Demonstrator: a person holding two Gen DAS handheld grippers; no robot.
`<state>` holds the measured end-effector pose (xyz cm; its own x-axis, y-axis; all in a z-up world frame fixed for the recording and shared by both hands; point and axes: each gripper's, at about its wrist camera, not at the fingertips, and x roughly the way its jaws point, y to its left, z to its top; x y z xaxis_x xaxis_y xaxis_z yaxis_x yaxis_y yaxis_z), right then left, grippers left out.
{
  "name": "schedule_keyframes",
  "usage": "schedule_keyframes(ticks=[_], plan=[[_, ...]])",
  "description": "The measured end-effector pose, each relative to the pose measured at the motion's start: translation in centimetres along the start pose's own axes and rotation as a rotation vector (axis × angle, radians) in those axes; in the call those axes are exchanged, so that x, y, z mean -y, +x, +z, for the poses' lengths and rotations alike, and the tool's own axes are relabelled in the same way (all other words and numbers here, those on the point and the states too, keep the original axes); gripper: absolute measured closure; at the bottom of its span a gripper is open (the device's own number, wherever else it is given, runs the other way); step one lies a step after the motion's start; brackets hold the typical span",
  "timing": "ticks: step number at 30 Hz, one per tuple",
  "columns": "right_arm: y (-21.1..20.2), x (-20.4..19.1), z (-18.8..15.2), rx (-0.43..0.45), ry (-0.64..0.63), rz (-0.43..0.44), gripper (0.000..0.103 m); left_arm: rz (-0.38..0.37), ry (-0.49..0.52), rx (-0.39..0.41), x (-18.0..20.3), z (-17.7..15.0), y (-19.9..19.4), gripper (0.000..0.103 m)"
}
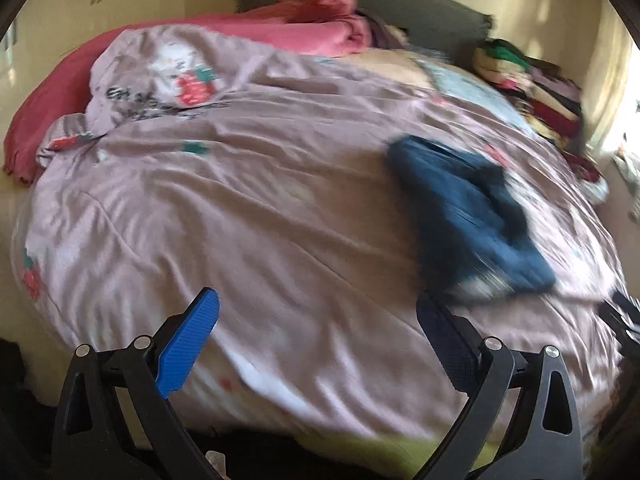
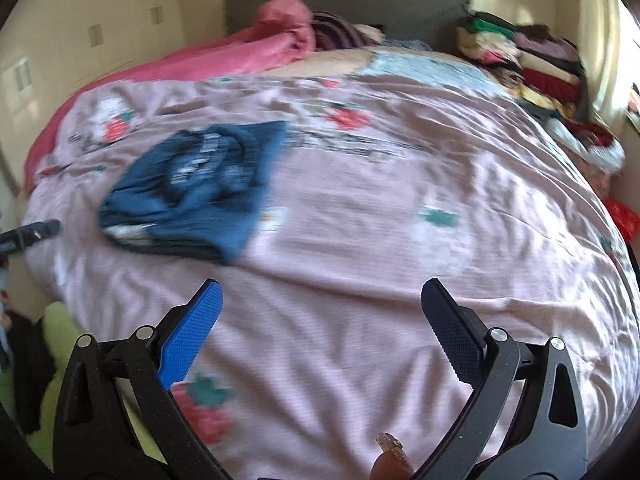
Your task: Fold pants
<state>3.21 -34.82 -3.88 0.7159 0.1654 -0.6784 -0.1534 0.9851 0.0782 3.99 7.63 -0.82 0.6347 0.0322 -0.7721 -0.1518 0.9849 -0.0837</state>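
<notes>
Nearest the lens, the left tongs (image 1: 318,344) are seen spread wide with nothing between their blue pads, held over the near part of the bed. Likewise the right tongs (image 2: 322,334) are spread wide and hold nothing; a fingertip with a glittery nail (image 2: 390,456) is seen at the bottom edge of the right wrist view.

One pair of dark blue pants (image 1: 472,216) is seen, gathered into a compact folded bundle with layered edges and a lighter patch at the near end; detail is smeared by motion blur. The bundle lies on the pink strawberry-print duvet (image 1: 240,208), ahead and to the right of the left tongs, and ahead and to the left of the right tongs in the right wrist view (image 2: 196,184). It is touched by neither pair.

No containers are shown. One red blanket (image 1: 280,28) is bunched along the far side of the bed, before a grey headboard (image 1: 420,4). One stack of folded clothes (image 1: 532,88) is piled at the far right corner; its pieces cannot be counted.
</notes>
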Motion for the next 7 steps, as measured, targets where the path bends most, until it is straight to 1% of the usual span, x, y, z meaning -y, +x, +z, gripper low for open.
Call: schedule_keyframes(ticks=[1,2,3,4,5,7], plan=[[0.2,1.7,0.2,0.0,0.027,-0.025,0.009,0.023,-0.008,-0.002,-0.9,1.3,1.1,0.005],[0.6,4.4,0.5,0.001,0.063,-0.074,0.009,0.038,-0.007,-0.004,-1.4,2.2,1.8,0.005],[0.8,5.8,0.8,0.001,0.073,-0.102,0.009,0.078,-0.003,-0.01,-2.4,3.6,3.2,0.004],[1.2,8.6,1.3,0.001,0.094,-0.169,0.009,0.103,0.001,-0.02,-3.1,4.7,4.4,0.004],[1.5,10.7,1.7,-0.001,0.113,-0.221,0.009,0.128,-0.001,-0.032,-4.0,5.9,5.8,0.004],[2.5,15.9,2.6,-0.027,0.168,-0.306,0.009,0.151,-0.022,-0.071,-5.9,8.0,8.7,0.004]])
